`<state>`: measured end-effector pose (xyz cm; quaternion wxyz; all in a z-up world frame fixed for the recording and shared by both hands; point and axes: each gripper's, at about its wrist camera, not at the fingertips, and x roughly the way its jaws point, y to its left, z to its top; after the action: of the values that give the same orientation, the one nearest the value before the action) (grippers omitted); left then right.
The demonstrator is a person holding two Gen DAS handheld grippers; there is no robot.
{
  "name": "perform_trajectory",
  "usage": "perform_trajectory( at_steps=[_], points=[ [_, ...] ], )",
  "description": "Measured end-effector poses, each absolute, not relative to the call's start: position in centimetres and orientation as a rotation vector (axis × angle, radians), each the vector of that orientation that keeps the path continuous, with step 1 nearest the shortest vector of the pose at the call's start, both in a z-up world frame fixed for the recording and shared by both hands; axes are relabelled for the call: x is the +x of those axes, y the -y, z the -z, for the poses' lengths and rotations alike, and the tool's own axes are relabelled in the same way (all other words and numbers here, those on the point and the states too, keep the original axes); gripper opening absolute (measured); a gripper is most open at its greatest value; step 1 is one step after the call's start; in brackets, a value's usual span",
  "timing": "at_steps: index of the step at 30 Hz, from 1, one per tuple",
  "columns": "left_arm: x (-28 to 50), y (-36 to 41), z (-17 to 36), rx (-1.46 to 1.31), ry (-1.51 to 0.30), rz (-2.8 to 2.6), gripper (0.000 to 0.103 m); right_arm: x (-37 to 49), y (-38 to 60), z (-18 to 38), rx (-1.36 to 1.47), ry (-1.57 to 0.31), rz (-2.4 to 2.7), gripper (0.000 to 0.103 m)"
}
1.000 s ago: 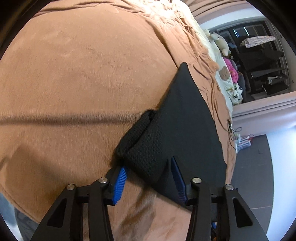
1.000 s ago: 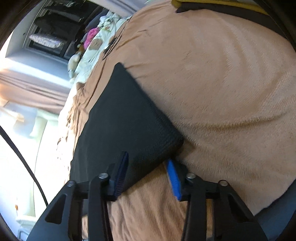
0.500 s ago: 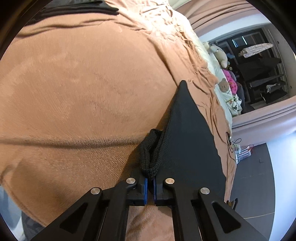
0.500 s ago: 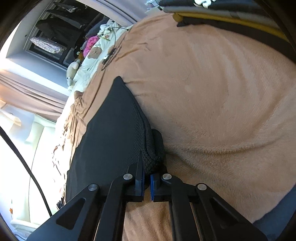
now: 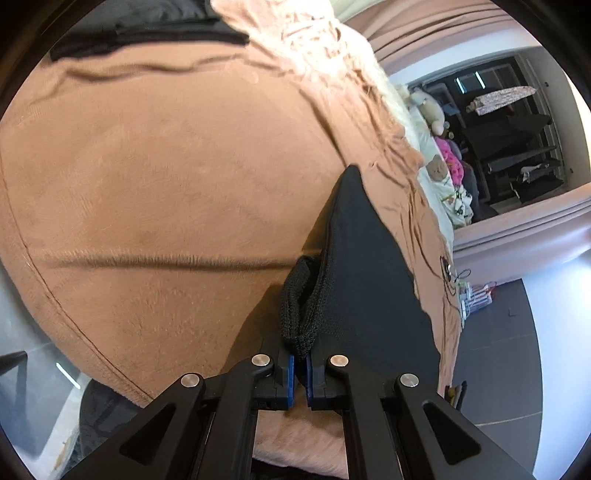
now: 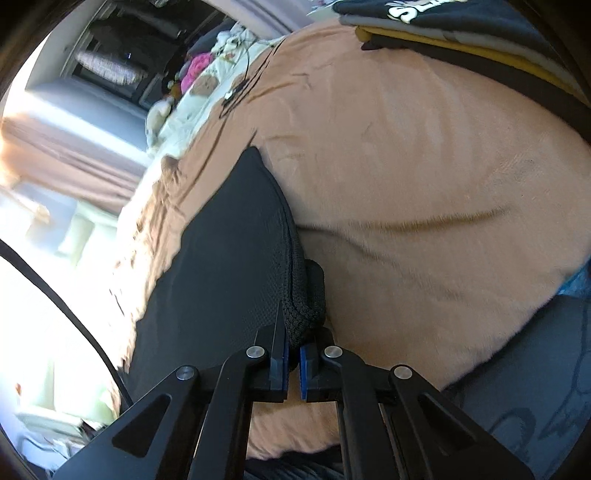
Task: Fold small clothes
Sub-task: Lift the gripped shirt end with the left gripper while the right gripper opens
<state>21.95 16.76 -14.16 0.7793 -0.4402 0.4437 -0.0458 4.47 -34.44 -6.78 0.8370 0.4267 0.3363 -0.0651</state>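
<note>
From the left wrist camera, the wide tan plush blanket (image 5: 155, 192) fills everything from nine o'clock round to twelve, a soft crease running across its middle. At the top, about eleven o'clock, a folded dark garment (image 5: 147, 33) lies on the blanket's far edge. Down at six o'clock the left gripper (image 5: 300, 373) is clamped tight, its blue pads (image 5: 291, 376) pinching the bunched corner of the black mesh-knit garment (image 5: 362, 280), and that cloth rises from the jaws to a sharp point near the centre, stretched taut and lifted off the blanket on its near side. Out at two o'clock there are stuffed toys (image 5: 432, 107) on pale bedding and a dark shelving unit (image 5: 517, 147) behind. Over to the right wrist camera: bright blurred window light sits at nine o'clock, the same black garment (image 6: 221, 266) spreads from seven o'clock up to the centre, and at six o'clock the right gripper (image 6: 292, 365) is closed hard on the garment's other rolled corner. The blanket (image 6: 424, 177) runs on toward three o'clock, and at one o'clock a stack of folded clothes (image 6: 461, 33), black, grey and yellow layers, rests on it.
</note>
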Motion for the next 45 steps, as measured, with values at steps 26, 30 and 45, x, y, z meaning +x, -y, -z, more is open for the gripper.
perform_trajectory(
  at_steps=[26,30,45],
  points=[
    [22.5,-17.7,17.6,-1.078,-0.991,0.123,0.014,11.3,23.2,-0.8,0.371,-0.774,-0.026,0.039],
    [22.1,-18.0,17.3,-1.096,-0.967,0.151,0.008,13.7,21.1,-0.5,0.332,-0.801,-0.083,0.037],
    [21.5,-18.1,14.6,-1.138,-0.892,0.235,0.007,20.1,13.7,3.1,0.163,-0.972,-0.246,0.017]
  ],
)
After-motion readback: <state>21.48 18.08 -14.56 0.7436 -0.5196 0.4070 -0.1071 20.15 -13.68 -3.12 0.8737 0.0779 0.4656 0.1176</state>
